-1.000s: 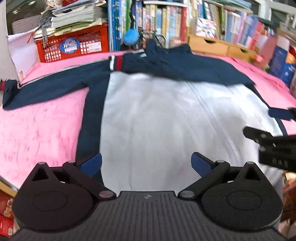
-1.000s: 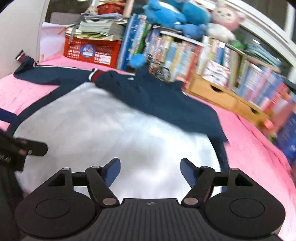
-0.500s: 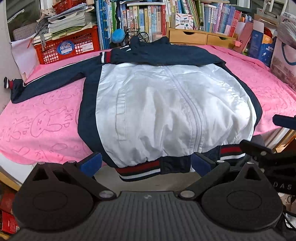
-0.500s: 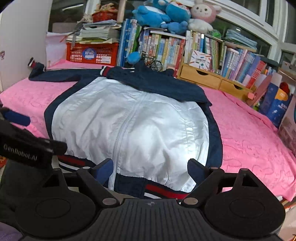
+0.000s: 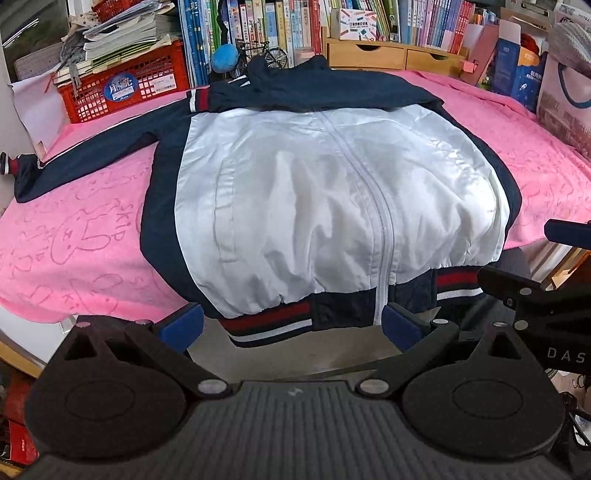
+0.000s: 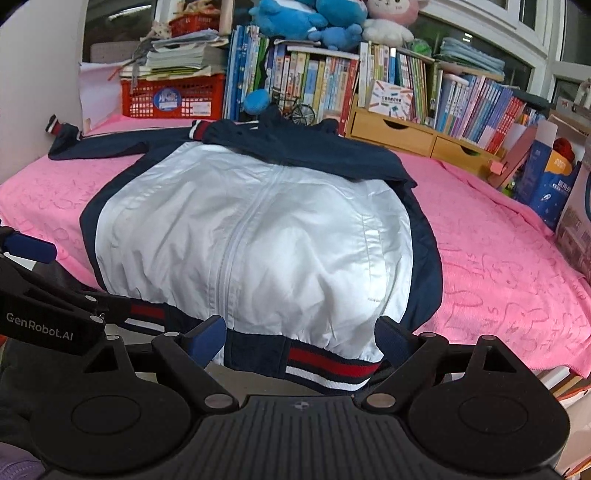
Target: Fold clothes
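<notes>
Here, the white-and-navy jacket (image 5: 325,206) lies front up on the pink blanket (image 5: 74,240), its striped hem (image 6: 325,363) overhanging the near edge. Left tongs (image 5: 291,325) and right tongs (image 6: 301,334) both gape wide, empty, before the hem.

Setting: a home, likely a child's bedroom or study. Evidence: surface (image 6: 498,258) covered with a pink towel-like cloth embossed with cartoon rabbits and "SKIP" lettering. At 12 o'clock, a row of upright books (image 6: 317,85), many thin and brightly coloured. Plush toys (image 6: 306,18), blue and pink, sit on top of the books. At 10 o'clock, red crate (image 6: 173,98) carrying stacked papers. At 1 o'clock, wooden drawers (image 6: 410,133). Small model bicycle (image 6: 301,110) just in front of the books. Window frame at 2 o'clock.
</notes>
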Available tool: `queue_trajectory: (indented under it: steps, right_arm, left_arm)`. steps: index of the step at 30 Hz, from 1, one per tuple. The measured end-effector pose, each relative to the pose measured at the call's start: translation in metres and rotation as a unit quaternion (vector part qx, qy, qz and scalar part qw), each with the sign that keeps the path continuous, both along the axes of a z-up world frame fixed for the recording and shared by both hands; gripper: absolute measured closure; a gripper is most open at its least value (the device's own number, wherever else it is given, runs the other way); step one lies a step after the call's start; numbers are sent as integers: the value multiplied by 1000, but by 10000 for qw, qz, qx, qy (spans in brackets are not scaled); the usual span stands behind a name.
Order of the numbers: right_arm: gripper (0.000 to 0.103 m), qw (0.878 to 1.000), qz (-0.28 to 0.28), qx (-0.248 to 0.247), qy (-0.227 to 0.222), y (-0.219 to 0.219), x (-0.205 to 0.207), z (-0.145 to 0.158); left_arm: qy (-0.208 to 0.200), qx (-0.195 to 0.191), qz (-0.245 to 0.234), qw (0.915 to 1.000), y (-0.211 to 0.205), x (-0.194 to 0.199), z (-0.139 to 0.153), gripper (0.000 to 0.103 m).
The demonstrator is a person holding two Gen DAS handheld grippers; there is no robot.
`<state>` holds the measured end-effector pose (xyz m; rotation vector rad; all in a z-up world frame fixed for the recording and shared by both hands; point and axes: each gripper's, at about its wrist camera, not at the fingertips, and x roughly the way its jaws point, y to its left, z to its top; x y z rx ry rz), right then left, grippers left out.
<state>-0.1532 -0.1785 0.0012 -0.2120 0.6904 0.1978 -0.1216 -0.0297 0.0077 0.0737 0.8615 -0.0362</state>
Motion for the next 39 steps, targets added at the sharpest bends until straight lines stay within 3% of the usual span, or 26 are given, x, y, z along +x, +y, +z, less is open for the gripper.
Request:
queue_trajectory:
  steps: [10, 14, 16, 21, 25, 30, 33, 36, 37, 39]
  right_arm:
    - [15, 10000, 0, 6, 21, 0, 0, -3]
    - [13, 9994, 116, 166, -297, 0, 7, -5]
    - [11, 9981, 109, 333, -510, 1, 20, -6]
    - [11, 9936, -156, 757, -828, 5, 67, -12]
    - [11, 9909, -265, 1095, -740, 11, 106, -17]
    - [11, 9930, -230, 976, -632, 23, 133, -29]
    - [11, 9943, -177, 877, -572, 32, 144, -35]
    - [11, 9959, -154, 735, -503, 41, 153, -41]
    - [11, 9962, -147, 702, -484, 43, 155, -43]
    - [10, 9964, -137, 678, -484, 46, 158, -46]
  left_arm:
    - [-51, -48, 7, 10000, 4, 0, 0, 0]
    - [-678, -172, 136, 9975, 28, 12, 8, 0]
    - [-1043, -83, 474, 9934, 49, 25, 11, 0]
    - [-1413, 298, 1872, 9717, 140, 79, 10, 0]
    - [-1488, 568, 2999, 9406, 224, 121, 5, 0]
    - [-1783, 695, 3740, 9075, 309, 164, 0, 0]
    - [-1831, 939, 3859, 8993, 338, 197, -6, 0]
    - [-1846, 830, 3964, 8955, 362, 225, -10, 1]
    - [-1803, 701, 4010, 8954, 370, 233, -12, 8]
    - [-1710, 440, 4100, 8948, 387, 248, -16, 34]
